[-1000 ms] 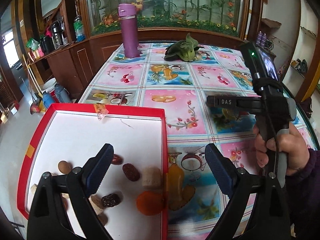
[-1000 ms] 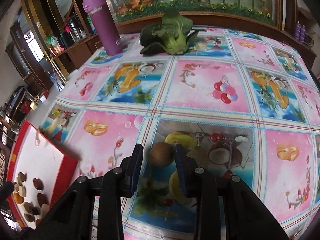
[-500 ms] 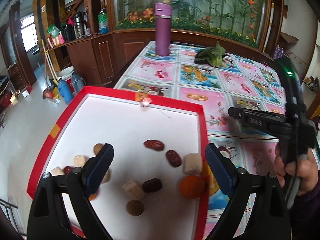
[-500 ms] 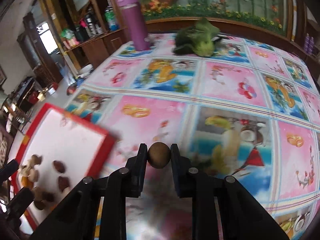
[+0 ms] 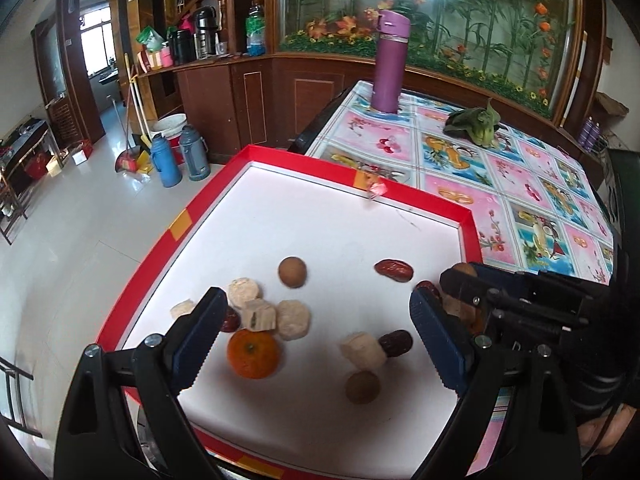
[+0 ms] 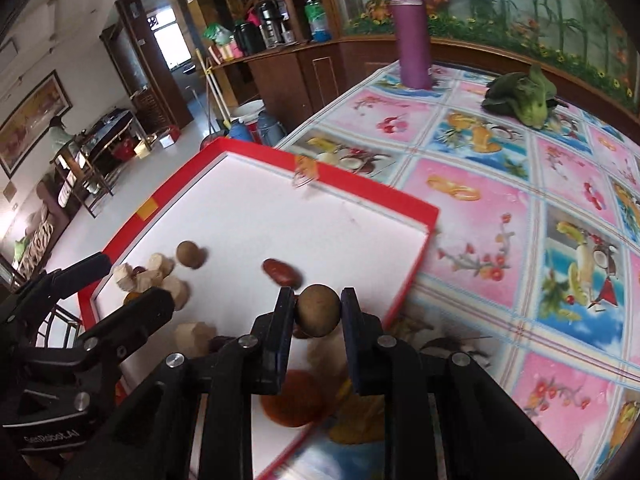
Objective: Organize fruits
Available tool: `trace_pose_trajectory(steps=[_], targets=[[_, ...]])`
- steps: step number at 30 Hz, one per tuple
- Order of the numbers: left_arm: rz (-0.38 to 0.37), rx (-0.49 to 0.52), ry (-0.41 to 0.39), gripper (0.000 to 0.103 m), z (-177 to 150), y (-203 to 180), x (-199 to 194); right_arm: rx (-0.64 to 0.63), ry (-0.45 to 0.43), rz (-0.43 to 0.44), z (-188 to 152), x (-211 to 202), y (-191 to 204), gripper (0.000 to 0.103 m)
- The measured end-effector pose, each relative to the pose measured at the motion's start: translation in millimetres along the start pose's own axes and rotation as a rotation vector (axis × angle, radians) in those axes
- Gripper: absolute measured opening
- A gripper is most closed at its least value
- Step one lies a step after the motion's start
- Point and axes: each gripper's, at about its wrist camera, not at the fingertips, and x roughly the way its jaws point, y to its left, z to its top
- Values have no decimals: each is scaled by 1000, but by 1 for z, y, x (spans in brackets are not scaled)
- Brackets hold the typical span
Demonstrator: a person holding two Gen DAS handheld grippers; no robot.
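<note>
I had the small brown round fruit [image 6: 317, 310] pinched between the jaws of my right gripper [image 6: 316, 312], held in the air over the near right corner of the red-rimmed tray [image 5: 464, 216], so by my reckoning this piece was carried but not yet set down. My left gripper [image 5: 316, 340] hovered over the tray with its jaws spread wide and nothing between them. Much of the job looked done: in the tray lay an orange mandarin [image 5: 253, 354], two more brown round fruits [image 5: 293, 272], several red dates [image 5: 394, 270] and a cluster of pale chunks [image 5: 294, 320], loose and mixed, not sorted by kind. The flowered tablecloth [image 6: 500, 208] that I could see bore only a purple flask [image 6: 412, 32] and a green leafy vegetable [image 6: 524, 98], so I judged this to be among the last pieces to bring over, though part of the table was out of view. The fruit in my grip was nearly a ball, so it had no clear long axis and pointed no particular way; I thought it could roll once released
</note>
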Motion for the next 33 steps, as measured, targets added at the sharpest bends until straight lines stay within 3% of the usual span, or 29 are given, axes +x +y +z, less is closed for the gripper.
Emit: trace_pose_trajectory(steps=[16,22,33], targets=[[57,-75,-11,93,-12,35,-15,-86,3,-18,-15,-2,40,23],[87,-108,-32,99,-16,43,-26,-99,-11,-24,-20,-16,48,39],[147,-137,-44,103,-20,45,-45,-93,-79,-37,-25,-53,54,57]])
